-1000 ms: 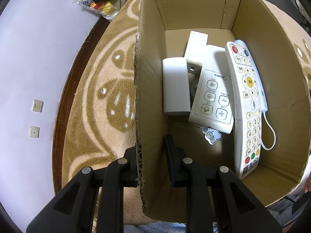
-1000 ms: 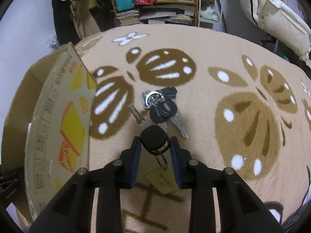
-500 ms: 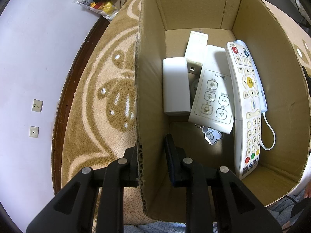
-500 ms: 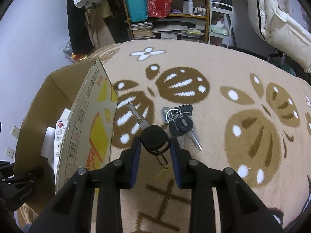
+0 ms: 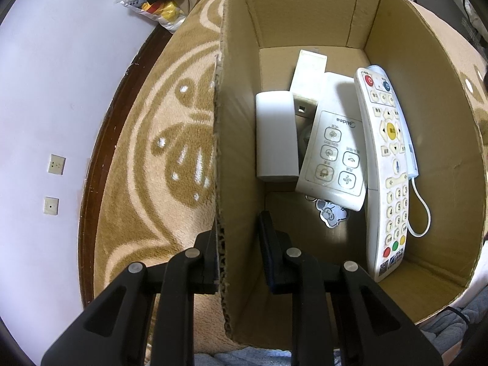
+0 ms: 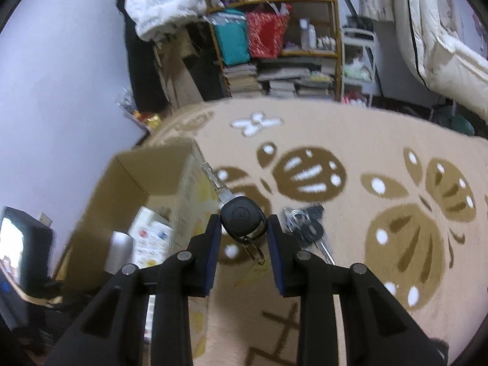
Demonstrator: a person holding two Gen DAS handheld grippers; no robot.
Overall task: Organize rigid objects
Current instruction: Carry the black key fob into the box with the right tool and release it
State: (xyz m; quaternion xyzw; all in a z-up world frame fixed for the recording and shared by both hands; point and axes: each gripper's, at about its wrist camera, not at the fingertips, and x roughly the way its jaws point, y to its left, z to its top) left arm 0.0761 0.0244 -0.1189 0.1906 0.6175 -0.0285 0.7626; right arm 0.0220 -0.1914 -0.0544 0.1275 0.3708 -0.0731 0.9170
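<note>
**Car key lifted and carried toward the box**

Since 1 second ago the right tongs have risen off the carpet with the car key and swung left, so the open box now sits just below and left of them; the left tongs have not shifted at all.

Left view: the left tongs (image 5: 238,244) are clamped on the near side wall of the cardboard box (image 5: 305,12), 1 finger outside and 1 inside, steadying it. Already stowed on the box floor are a white block (image 5: 276,134), a cream remote (image 5: 306,76), a Midea remote (image 5: 334,155) and a long white remote (image 5: 389,167) with a cord loop. A small keyring charm (image 5: 331,213) peeks from under the Midea remote.

Right view: the right tongs (image 6: 244,238) are closed on the black head of the car key (image 6: 241,218), blade pointing up and away, held above the carpet (image 6: 381,140) near the box's rim. I judge the task mostly done: this key awaits dropping in, and 1 bunch of keys (image 6: 306,227) lies on the carpet just right of the tongs, still to collect.

Motion blur smears the box in the right view, so its contents there are unreadable. What hangs from the key's ring is partly hidden behind the tongs. The box's near right corner is cut off in the left view.
</note>
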